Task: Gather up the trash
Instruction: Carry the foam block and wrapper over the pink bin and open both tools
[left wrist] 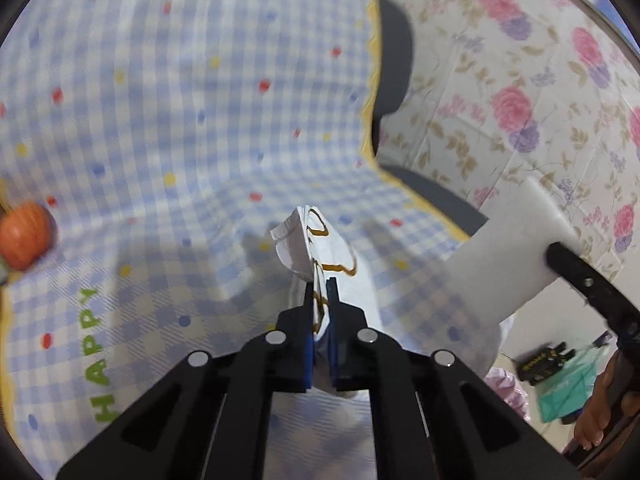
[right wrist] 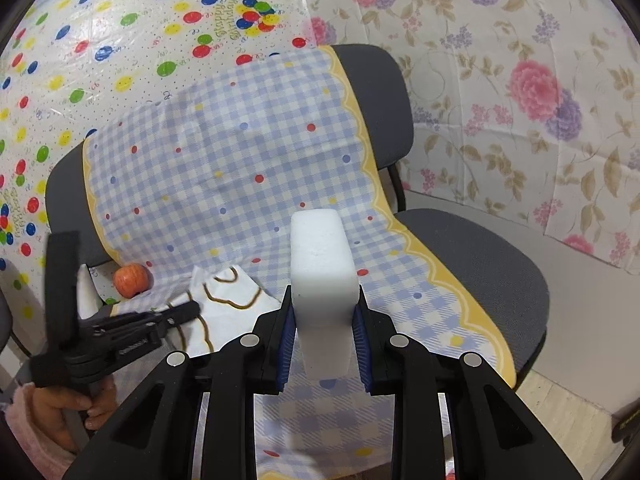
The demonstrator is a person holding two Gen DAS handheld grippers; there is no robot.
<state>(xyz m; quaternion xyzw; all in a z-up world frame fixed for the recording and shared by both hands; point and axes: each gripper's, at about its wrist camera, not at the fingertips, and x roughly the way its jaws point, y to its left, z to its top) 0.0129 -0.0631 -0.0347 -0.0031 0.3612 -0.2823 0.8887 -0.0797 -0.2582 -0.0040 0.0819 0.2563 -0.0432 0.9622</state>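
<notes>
napkin: crumpled white paper napkin [left wrist: 316, 248] with brown squiggles, on the chair seat, pinched at one edge
left gripper [left wrist: 320, 292]: clamped thin on that napkin, barely a gap
right gripper [right wrist: 324, 312]: squeezing a white foam block [right wrist: 322, 264], held upright over the seat
surroundings: checked cloth [right wrist: 240, 168], apple [right wrist: 131, 279] near the seat's back corner
risk: the grip's only on a thin edge, so I'd guess the napkin tears or slips when lifted

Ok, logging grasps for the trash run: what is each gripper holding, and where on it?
Left gripper pinches the napkin at its near edge. Right gripper clamps the foam block by its two sides, at the near end.
</notes>
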